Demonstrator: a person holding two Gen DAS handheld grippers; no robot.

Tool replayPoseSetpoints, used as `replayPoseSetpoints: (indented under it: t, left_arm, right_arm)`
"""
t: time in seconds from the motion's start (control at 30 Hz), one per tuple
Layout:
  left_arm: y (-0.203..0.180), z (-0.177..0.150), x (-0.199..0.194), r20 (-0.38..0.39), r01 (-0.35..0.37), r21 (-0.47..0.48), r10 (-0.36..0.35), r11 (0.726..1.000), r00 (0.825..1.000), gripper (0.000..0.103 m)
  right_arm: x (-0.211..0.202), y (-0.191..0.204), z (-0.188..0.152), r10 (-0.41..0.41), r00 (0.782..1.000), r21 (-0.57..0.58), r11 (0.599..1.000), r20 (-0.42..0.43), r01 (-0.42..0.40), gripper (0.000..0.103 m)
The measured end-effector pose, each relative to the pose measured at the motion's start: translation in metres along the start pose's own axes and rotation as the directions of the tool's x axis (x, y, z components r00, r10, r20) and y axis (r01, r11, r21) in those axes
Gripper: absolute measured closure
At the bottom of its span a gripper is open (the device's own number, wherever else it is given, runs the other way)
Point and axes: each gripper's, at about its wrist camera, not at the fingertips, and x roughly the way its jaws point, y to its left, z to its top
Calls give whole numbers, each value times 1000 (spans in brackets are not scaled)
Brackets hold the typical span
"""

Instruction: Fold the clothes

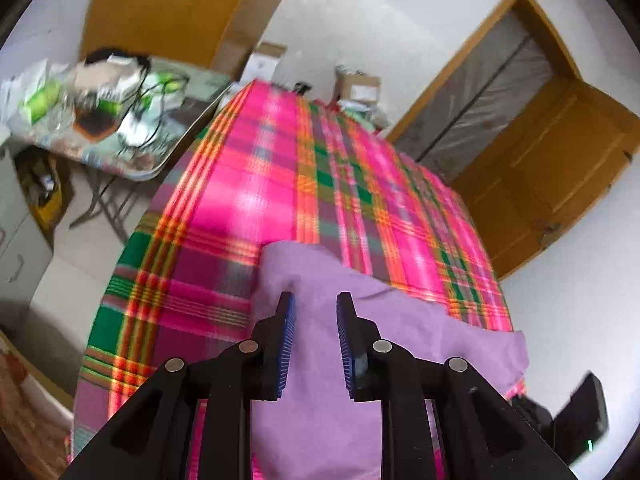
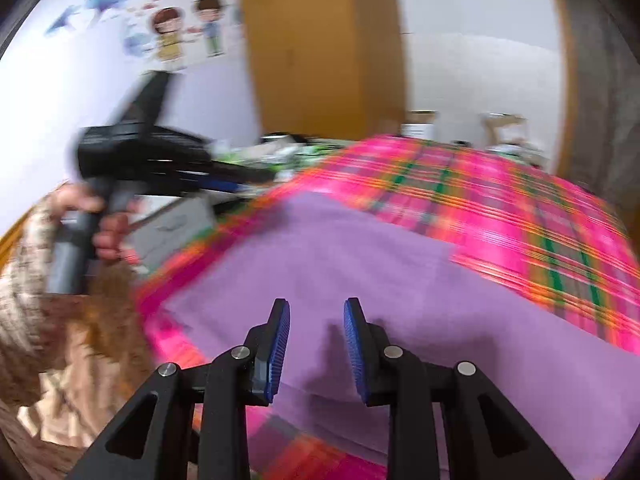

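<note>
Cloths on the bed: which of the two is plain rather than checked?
The purple cloth, lying on top under both grippers. The bedcover beneath it is checked in pink, green and orange; the purple one has no pattern.

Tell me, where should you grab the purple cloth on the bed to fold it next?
Probably its far edge. The purple cloth lies flat on the plaid bedspread, so no middle part sticks up. Come low from the near side with the open right tongs, slide one finger under a far corner, and pinch there.

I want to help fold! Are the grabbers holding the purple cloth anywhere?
No. Both the left gripper and right gripper are open above the purple cloth; nothing is held.
</note>
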Motion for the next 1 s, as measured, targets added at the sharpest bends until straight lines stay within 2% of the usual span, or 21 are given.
replayPoseSetpoints:
  t: [0.13, 0.2, 0.3, 0.53, 0.6, 0.73, 0.83, 0.9, 0.93, 1.0]
  left_arm:
    - [-26, -10, 5, -34, 46, 19, -45, 999, 998, 81]
    - [-42, -18, 12, -59, 61, 37, -59, 997, 996, 81]
    - [-62, -29, 30, -101, 123, 31, -119, 992, 988, 81]
    - [-120, -59, 84, -225, 203, 67, -183, 977, 957, 81]
    - [-137, -64, 97, -257, 227, 91, -197, 970, 946, 81]
    - [-171, -74, 115, -295, 261, 150, -209, 954, 932, 81]
    - [-190, -83, 134, -343, 280, 180, -207, 943, 916, 81]
    - [-201, -91, 145, -373, 292, 192, -206, 937, 905, 81]
    - [-207, -95, 151, -392, 306, 199, -211, 931, 895, 81]
    - [-217, -101, 159, -419, 331, 201, -225, 922, 880, 81]
  right_arm:
    - [-18, -63, -21, -177, 984, 109, 978, -30, 179, 74]
    - [-27, -94, -32, -261, 964, 161, 950, -54, 266, 74]
    - [-35, -136, -49, -366, 925, 231, 896, -103, 380, 74]
    - [-65, -193, -91, -501, 844, 273, 798, -193, 537, 74]
    - [-81, -205, -103, -517, 834, 300, 779, -192, 551, 74]
    - [-108, -233, -124, -585, 782, 322, 714, -215, 622, 74]
    - [-126, -251, -135, -598, 768, 361, 681, -228, 638, 74]
    - [-133, -258, -140, -636, 729, 347, 643, -254, 682, 74]
    - [-135, -262, -142, -645, 718, 347, 632, -262, 694, 74]
    - [-140, -270, -144, -636, 724, 372, 626, -267, 686, 74]
